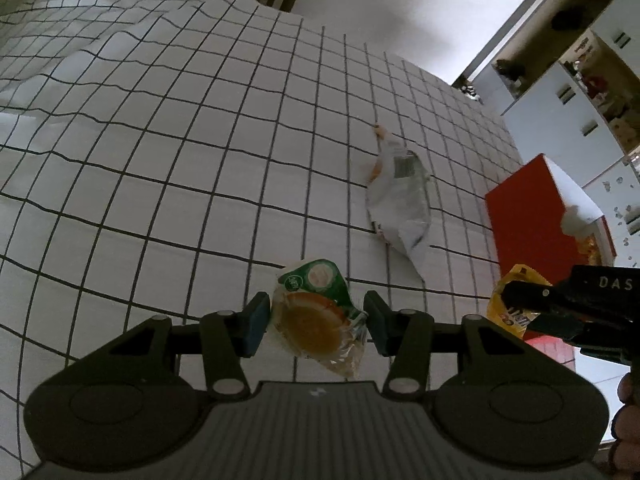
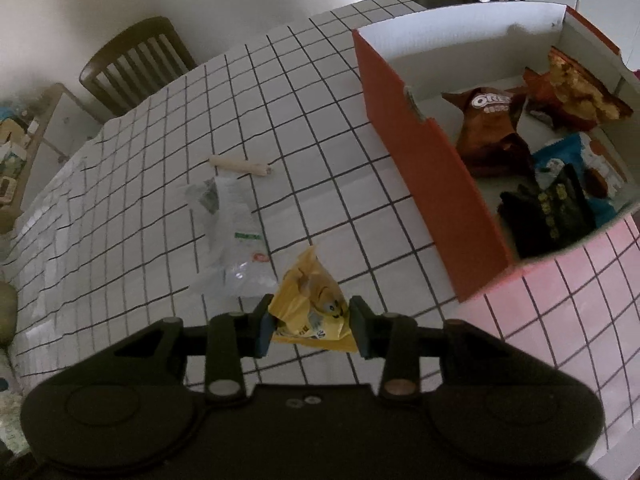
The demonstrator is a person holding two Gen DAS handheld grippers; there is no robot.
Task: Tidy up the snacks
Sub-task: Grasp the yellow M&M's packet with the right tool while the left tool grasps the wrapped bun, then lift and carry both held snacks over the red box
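Left gripper (image 1: pixel 316 322) clamps jelly cup (image 1: pixel 314 316), right gripper (image 2: pixel 312 326) yellow packet (image 2: pixel 314 308); crinkly wrappers may slip short of red box (image 2: pixel 424 160)

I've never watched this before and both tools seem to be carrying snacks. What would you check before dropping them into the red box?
1. Left tool grips the clear-wrapped orange pastry with green label: ok, pads press its sides.
2. Right tool grips the yellow candy packet: ok.
3. Red cardboard box open on top: ok.
4. Free room inside beside the brown Oreo packet: ok, bare floor at the far end.
5. Tools over the box: not ok, both over the checked tablecloth.
6. Table cleared: not ok, the crumpled white wrapper remains.
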